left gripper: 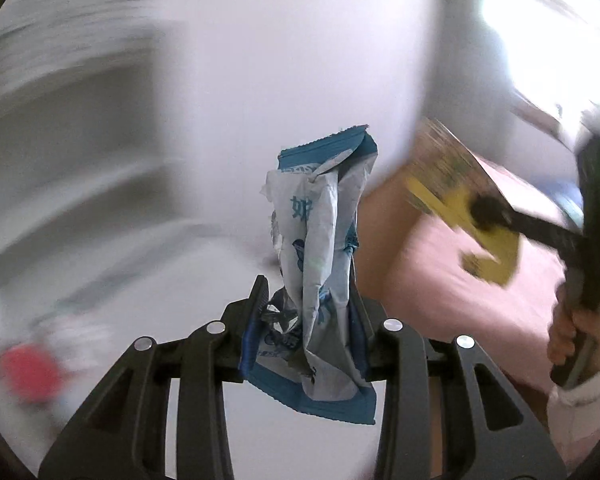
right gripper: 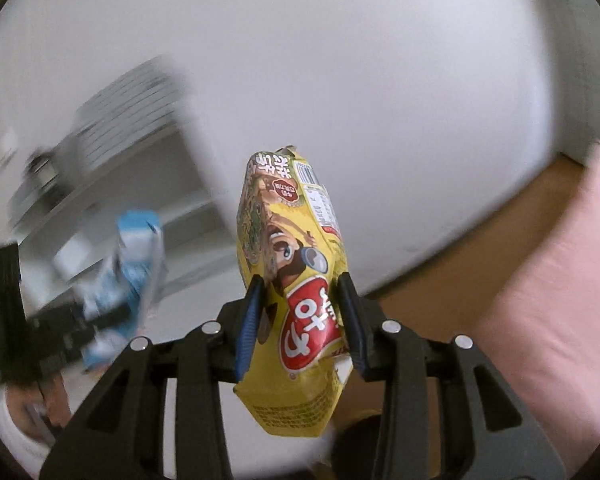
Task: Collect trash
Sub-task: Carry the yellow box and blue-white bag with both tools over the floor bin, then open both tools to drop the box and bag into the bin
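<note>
My left gripper is shut on a crumpled blue and white wrapper, held upright in the air. My right gripper is shut on a yellow snack bag with a red label, also held up. In the left wrist view the right gripper shows at the right with the yellow bag, blurred. In the right wrist view the left gripper and its blue wrapper show at the left, blurred.
A white wall fills the background. A pink bed cover and a wooden bed edge lie at the right. A blurred red object is at the lower left. A grey radiator-like unit stands at the left.
</note>
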Demonstrator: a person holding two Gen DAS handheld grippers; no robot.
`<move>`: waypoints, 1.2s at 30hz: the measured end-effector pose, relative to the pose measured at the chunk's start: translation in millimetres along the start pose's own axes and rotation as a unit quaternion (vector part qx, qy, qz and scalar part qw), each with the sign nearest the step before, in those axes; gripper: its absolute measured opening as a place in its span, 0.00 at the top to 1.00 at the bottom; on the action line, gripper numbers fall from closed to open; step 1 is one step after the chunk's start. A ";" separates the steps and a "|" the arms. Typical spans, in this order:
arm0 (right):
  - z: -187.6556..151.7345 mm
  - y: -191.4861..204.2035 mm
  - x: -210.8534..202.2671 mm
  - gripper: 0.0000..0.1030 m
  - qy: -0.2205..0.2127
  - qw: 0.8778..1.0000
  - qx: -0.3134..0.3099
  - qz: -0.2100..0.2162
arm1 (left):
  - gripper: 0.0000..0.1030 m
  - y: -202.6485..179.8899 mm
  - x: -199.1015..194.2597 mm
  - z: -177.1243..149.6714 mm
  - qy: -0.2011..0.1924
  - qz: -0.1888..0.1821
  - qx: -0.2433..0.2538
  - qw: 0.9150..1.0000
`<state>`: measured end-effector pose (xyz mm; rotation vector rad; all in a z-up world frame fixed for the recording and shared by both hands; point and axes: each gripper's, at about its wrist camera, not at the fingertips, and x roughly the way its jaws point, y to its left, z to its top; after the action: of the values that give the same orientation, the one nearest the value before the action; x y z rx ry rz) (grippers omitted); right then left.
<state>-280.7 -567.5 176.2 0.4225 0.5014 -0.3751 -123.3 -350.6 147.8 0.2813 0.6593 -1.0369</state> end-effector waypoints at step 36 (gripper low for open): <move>-221.7 -238.0 197.2 0.17 0.306 0.925 0.173 -0.142 | 0.10 -115.8 319.8 -249.3 0.374 -0.064 -0.038 0.925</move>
<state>-309.4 -711.6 -174.6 0.8226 1.1222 -0.6203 -207.1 -505.0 -235.5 0.5840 1.4195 -1.0164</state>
